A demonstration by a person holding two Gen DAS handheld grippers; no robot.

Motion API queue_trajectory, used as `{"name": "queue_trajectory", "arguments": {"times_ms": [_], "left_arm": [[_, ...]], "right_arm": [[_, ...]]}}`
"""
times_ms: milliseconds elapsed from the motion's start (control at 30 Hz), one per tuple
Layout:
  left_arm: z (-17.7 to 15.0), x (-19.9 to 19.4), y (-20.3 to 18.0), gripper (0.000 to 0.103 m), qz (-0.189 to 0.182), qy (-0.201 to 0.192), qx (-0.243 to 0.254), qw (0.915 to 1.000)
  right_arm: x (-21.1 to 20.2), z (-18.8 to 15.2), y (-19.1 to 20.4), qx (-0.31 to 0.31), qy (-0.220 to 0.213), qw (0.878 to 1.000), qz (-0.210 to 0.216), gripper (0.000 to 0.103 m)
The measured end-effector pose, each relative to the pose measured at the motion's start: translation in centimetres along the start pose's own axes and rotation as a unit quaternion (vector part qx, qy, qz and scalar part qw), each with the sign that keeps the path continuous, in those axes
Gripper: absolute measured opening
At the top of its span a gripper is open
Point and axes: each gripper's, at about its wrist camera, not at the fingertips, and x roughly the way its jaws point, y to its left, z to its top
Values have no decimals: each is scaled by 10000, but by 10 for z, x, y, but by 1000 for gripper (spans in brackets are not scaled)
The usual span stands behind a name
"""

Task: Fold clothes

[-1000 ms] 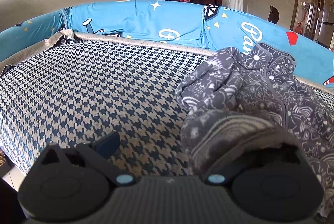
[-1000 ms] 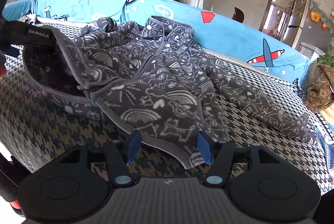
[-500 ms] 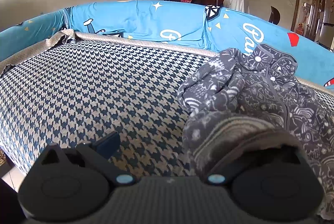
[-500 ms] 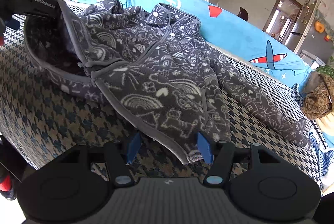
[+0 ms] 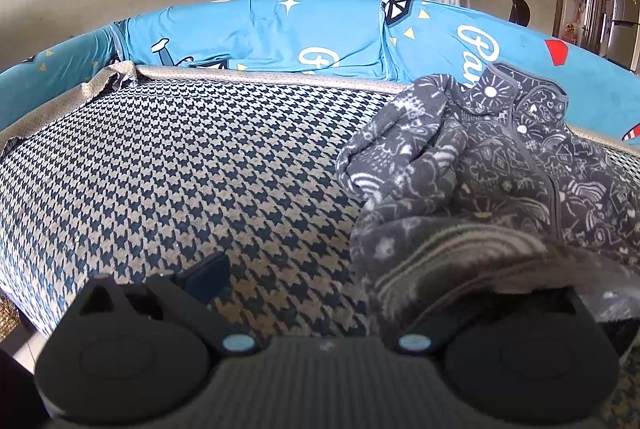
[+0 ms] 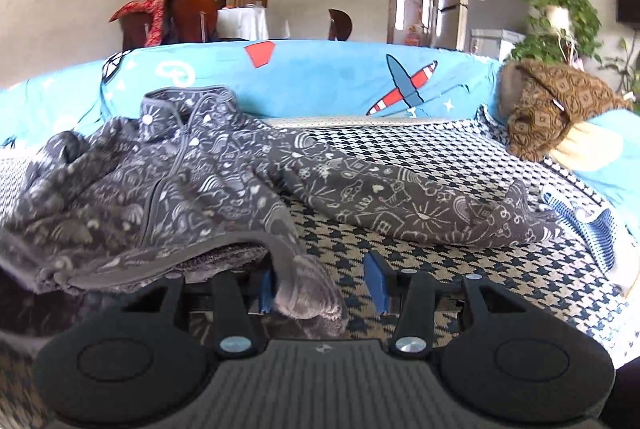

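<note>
Houndstooth sofa seat (image 5: 168, 165), grey jacket (image 6: 208, 181) spread

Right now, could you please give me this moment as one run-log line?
step: fold grey jacket | left gripper: open, hem draped over one finger | right gripper: closing, hem corner between fingers | surface: houndstooth sofa

Houndstooth sofa cover (image 5: 168, 165), blue backrest (image 6: 320, 77), brown cushion (image 6: 552, 105).

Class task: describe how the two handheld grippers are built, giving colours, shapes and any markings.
Both the left gripper and right gripper have matt black bodies with a ribbed centre panel, two round side discs, angled linkage arms with small silvery pivot studs, and blue fingertip pads.
</note>
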Motion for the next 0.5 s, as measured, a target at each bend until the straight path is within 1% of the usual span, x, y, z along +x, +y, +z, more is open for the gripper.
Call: {"name": "queue_trajectory", "arguments": {"times_ms": [167,267,333,500], "left_arm": [[-5,9,-4,103,13,177,146,9997],[-7,13,-7,103,11,257,232,9994],[-9,15,-8,103,20,301,267,9992],[-9,17,-7,103,111,342,296,9989]], "right_arm": [[29,7,-10,440,372,9983,-92,48],[37,5,-13,607,536,9965,-201,55],[38,1,-14,684,682,9952,-177,55],[37,-5,-19,753,873,9932,-134,56]]}}
